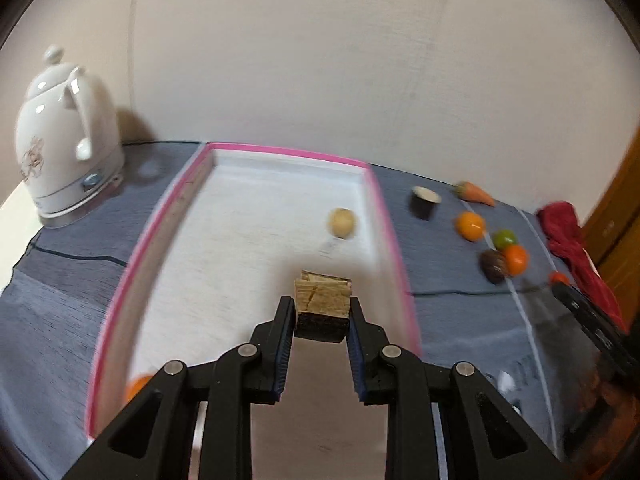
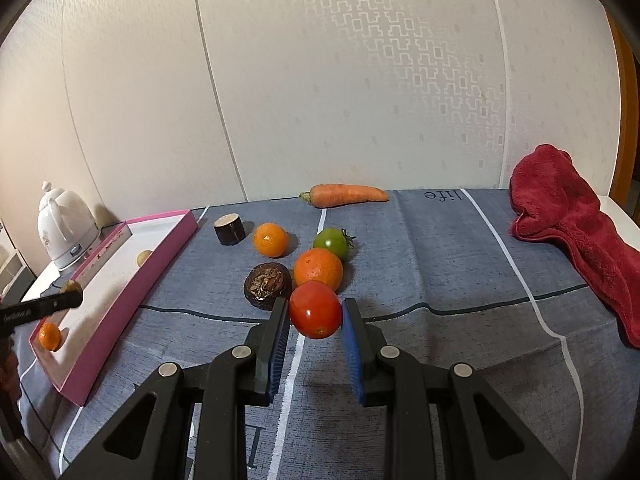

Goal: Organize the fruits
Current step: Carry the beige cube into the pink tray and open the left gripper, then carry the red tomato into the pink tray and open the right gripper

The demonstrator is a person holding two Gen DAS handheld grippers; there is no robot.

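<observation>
My left gripper (image 1: 322, 312) is shut on a dark-skinned chunk with a pale cut top (image 1: 323, 300), held over the white floor of the pink-rimmed box (image 1: 288, 154). Inside the box lie a pale round fruit (image 1: 342, 222) and a small orange (image 1: 138, 386). My right gripper (image 2: 315, 316) is shut on a red tomato (image 2: 316, 310), both blue pads pressing its sides. Just beyond it on the blue cloth sit an orange (image 2: 319, 272), a green tomato (image 2: 331, 242), a smaller orange (image 2: 271, 239), a brown round fruit (image 2: 267, 285), a dark cut chunk (image 2: 229, 229) and a carrot (image 2: 344, 195).
A white kettle (image 1: 64, 140) stands left of the box by the wall. A red towel (image 2: 576, 232) lies crumpled at the table's right edge. The box (image 2: 132, 296) sits on the left of the cloth, with the left gripper (image 2: 72, 292) over it.
</observation>
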